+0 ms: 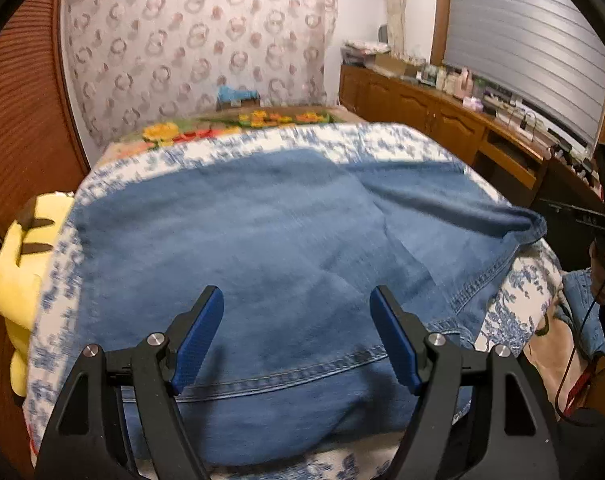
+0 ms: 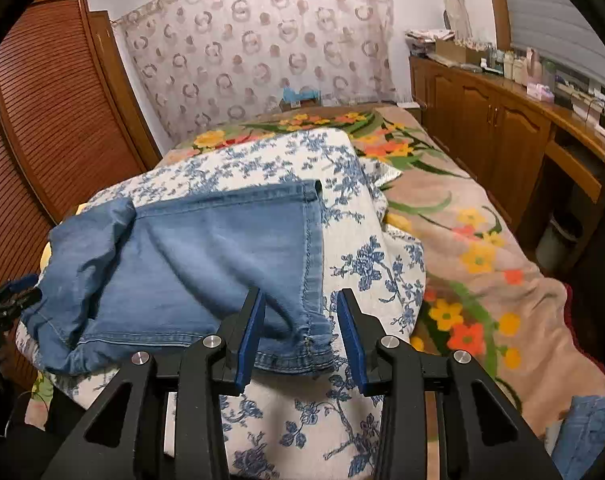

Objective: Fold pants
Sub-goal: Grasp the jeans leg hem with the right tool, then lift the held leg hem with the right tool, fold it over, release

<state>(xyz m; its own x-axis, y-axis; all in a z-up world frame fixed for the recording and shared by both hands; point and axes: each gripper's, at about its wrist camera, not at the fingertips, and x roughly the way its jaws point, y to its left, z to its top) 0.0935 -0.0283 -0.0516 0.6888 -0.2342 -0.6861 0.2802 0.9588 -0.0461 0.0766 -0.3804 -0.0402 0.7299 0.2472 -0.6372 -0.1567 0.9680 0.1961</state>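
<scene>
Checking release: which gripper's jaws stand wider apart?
The left gripper: wide gap above the jeans. The right gripper is narrower, also empty.

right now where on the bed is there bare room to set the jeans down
Free: the floral blanket between the blue-and-white quilt and the wooden cabinets, and the quilt strip right of the jeans. Crowded: the quilt's left edge, where the jeans bunch against a yellow plush.

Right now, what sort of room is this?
Most likely a bedroom: a bed under a floral blanket, jeans on a blue-flowered cloth, louvred wardrobe doors and a cluttered sideboard.
</scene>
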